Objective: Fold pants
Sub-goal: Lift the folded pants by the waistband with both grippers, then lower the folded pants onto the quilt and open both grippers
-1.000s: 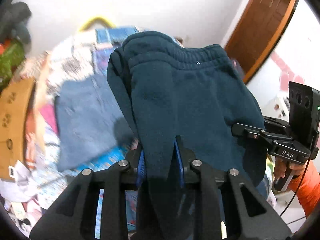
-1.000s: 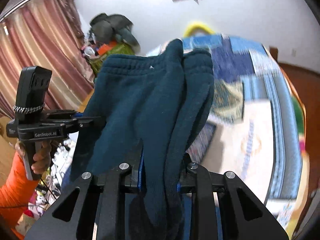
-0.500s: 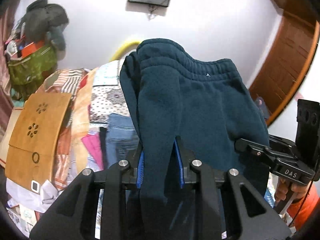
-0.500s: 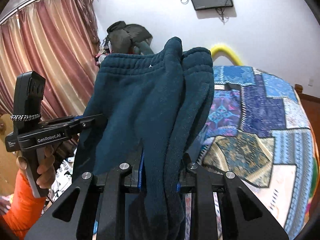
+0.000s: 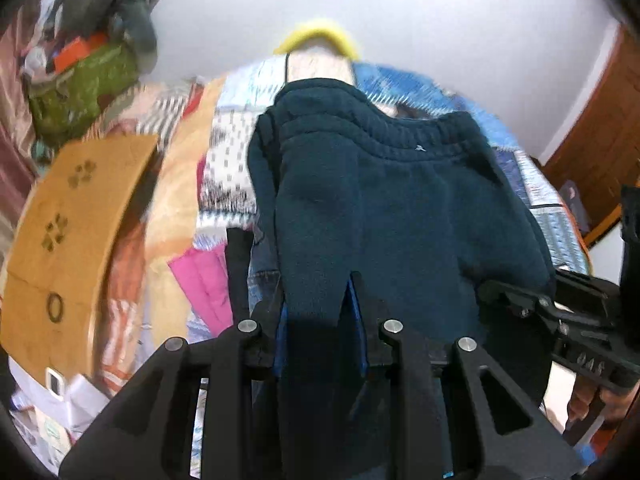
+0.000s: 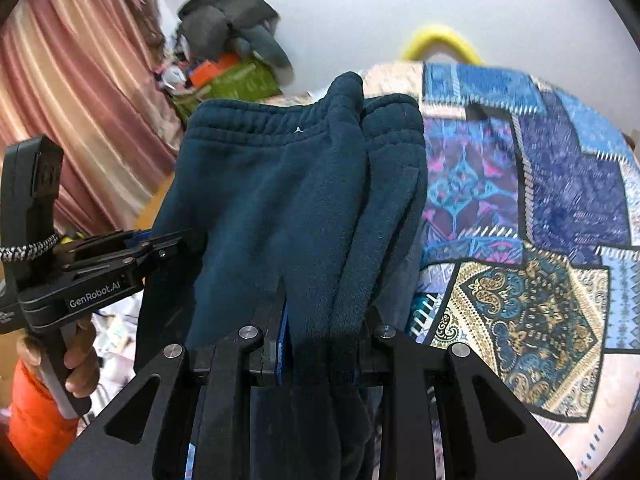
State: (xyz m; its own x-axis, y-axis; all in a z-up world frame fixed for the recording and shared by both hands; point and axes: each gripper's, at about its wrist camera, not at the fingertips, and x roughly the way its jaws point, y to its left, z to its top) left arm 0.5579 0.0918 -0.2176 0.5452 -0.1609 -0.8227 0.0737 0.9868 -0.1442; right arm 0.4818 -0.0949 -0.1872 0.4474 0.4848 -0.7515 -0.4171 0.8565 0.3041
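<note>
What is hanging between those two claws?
The dark teal pants, waistband stretched from the left claw across to the right claw, clearest in the right wrist view.

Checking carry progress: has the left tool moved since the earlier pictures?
Yes. The left tool now tilts downward: the yellow hoop sits higher, the wall screen has left view.

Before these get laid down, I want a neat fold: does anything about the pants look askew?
Yes. Between the left gripper and right gripper, the dark teal pants hang bunched, their waistband sagging.
</note>
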